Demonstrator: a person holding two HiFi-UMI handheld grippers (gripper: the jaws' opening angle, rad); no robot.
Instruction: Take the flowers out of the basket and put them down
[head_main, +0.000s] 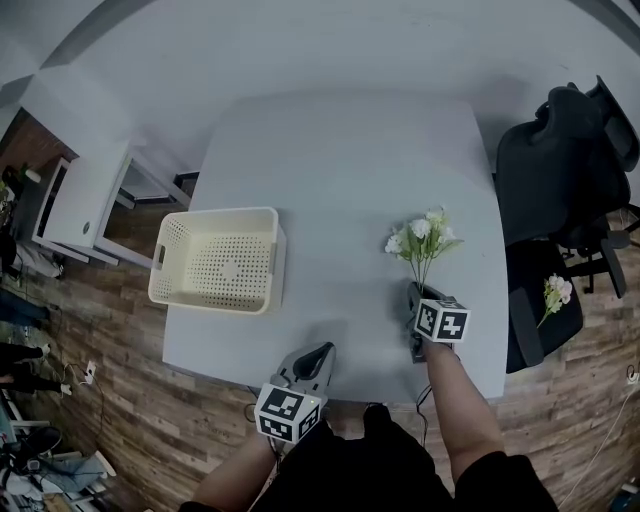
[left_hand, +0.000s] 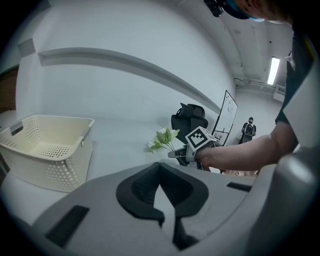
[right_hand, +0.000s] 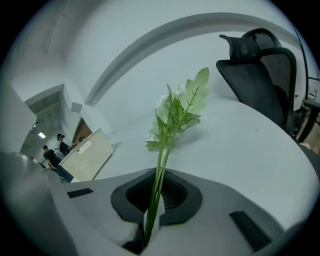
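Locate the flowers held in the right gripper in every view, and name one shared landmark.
Head view: flowers right of centre.
Left gripper view: small, just right of centre.
Right gripper view: centre, stems rising from the jaws.
Landmark: the basket, left of them in all three.

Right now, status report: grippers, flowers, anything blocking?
Right gripper shut on flowers by the stems, over table. Left gripper shut, empty. Basket empty, off to the left. Nothing blocking.
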